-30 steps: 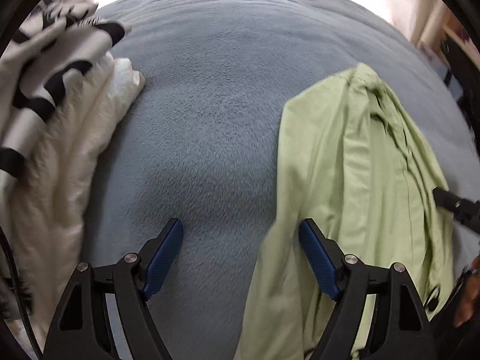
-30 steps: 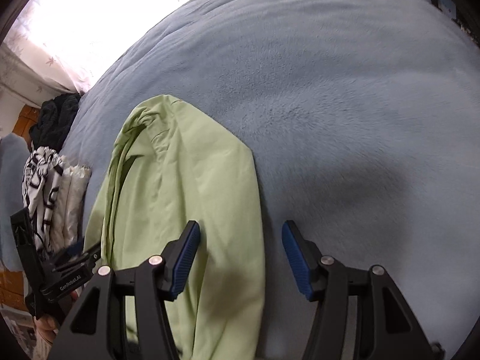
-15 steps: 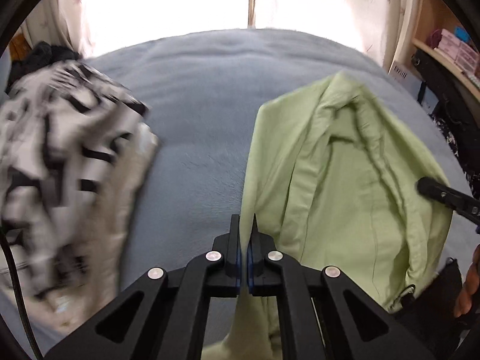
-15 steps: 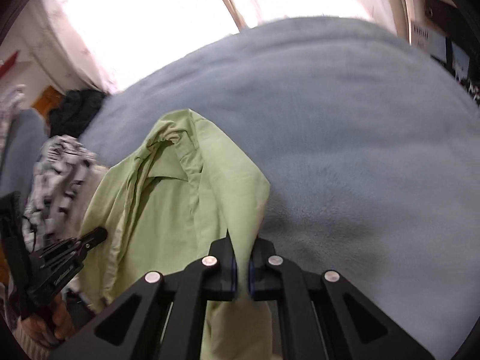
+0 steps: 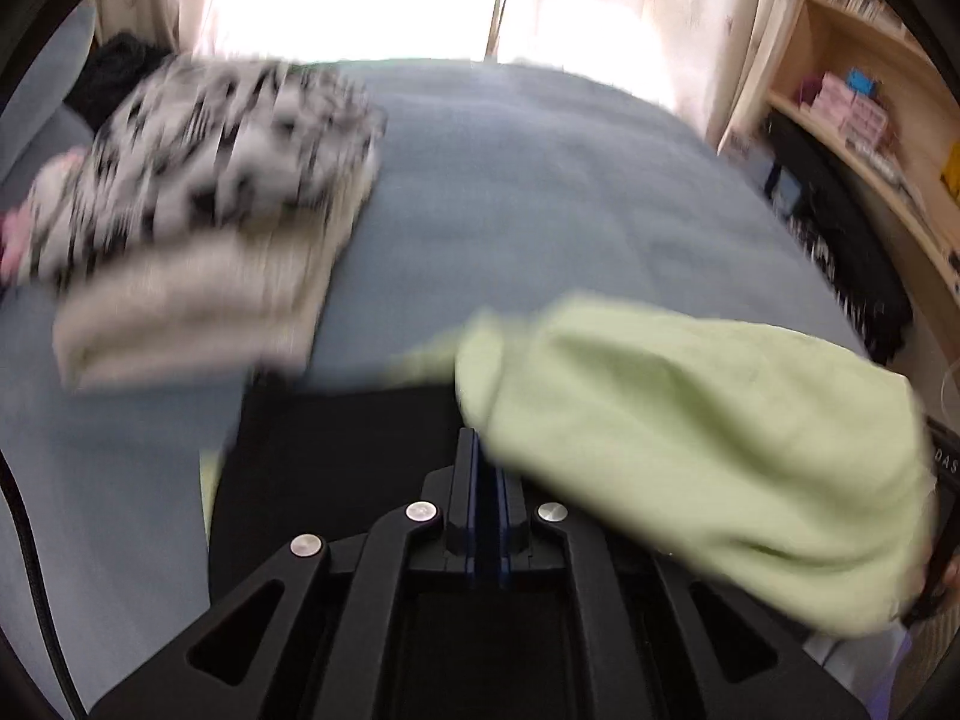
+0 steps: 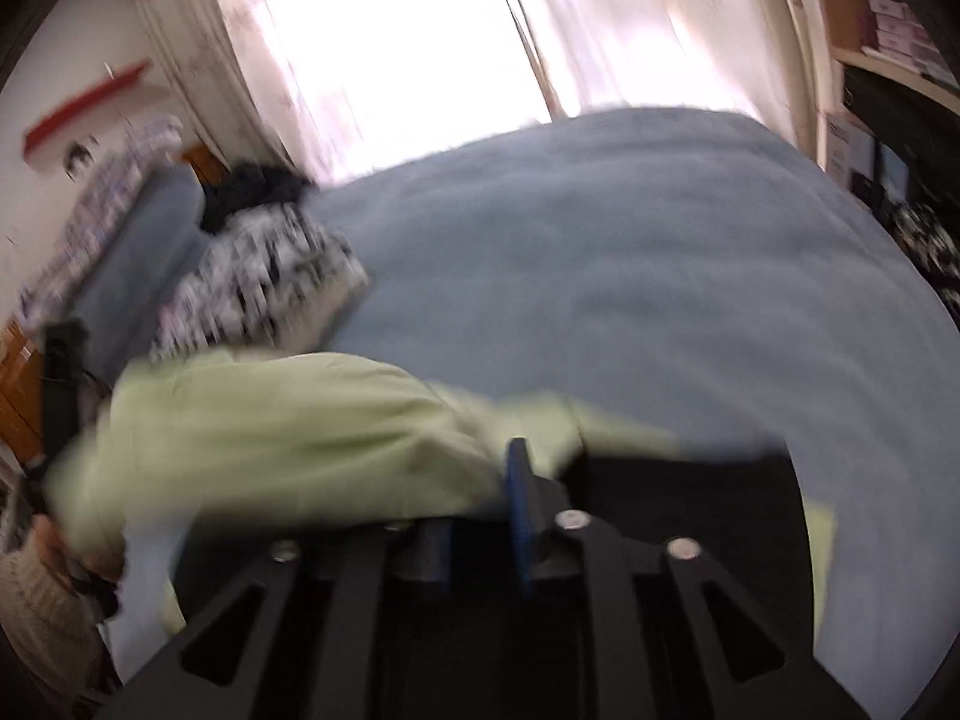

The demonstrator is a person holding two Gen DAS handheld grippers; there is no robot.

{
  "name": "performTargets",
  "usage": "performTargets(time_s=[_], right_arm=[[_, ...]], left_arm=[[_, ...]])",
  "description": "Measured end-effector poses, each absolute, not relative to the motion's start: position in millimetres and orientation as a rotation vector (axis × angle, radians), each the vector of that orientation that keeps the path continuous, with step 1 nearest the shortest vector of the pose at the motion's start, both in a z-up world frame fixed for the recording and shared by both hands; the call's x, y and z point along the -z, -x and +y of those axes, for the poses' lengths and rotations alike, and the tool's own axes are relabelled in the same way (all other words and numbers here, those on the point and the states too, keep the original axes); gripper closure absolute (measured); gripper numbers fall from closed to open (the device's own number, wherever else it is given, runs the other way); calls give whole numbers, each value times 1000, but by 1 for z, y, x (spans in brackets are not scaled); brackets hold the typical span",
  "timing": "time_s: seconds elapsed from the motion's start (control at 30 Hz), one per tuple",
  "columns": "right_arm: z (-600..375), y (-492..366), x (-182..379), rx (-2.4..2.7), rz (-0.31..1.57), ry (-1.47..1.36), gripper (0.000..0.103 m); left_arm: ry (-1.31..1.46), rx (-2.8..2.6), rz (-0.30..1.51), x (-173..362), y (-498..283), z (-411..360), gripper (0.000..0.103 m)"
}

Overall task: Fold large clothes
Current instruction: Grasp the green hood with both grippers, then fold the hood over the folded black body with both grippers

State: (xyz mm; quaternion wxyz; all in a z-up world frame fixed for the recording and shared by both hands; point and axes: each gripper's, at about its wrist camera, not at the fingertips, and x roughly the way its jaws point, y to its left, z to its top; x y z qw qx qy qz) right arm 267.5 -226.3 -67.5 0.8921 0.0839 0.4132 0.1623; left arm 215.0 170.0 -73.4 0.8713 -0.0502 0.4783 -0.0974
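On my left a stack of two folded garments, one black-and-white patterned on one cream, lies on the blue blanket; dark clothing sits behind, shelves at right. My left claw is pressed together, pinching the one green shirt, which hangs bunched between my two claws above the blanket. My right claw has just been opening; green cloth lies between its fingers, grip unclear in the blur.
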Motion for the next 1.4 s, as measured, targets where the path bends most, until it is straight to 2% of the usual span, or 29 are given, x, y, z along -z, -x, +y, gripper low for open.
performTargets(time_s=[0.13,0.23,0.3,0.43,0.5,0.6,0.67,1.2,1.23,1.27,1.33,1.4], right_arm=[[-241,-222,107,-306,992,-246,74],[-250,-197,121,-302,1034,-309,74],[-252,-178,125,-306,1050,-335,74],[-249,-143,118,-332,1047,-362,57],[-243,-130,114,-348,1037,-377,52],[-235,-125,109,-376,1031,-396,49],[-227,-125,110,-385,1032,-394,49],[-215,-180,177,-408,1028,-596,49],[-214,-182,179,-404,1024,-596,55],[-212,-183,180,-398,1019,-590,61],[-208,-186,181,-411,1018,-583,94],[-206,-187,179,-392,1017,-583,96]], left_arm=[[182,216,1114,108,-170,188,101],[211,230,1134,114,-137,189,99],[237,260,1142,113,-120,190,94],[286,321,1118,99,-96,182,81],[297,348,1108,95,-86,176,79],[320,389,1100,92,-81,165,72],[333,406,1096,93,-81,156,62],[624,444,1073,159,-149,125,62],[635,437,1066,159,-152,123,69],[647,438,1054,158,-155,121,86],[632,410,1049,154,-156,118,94],[603,359,1041,145,-154,117,97]])
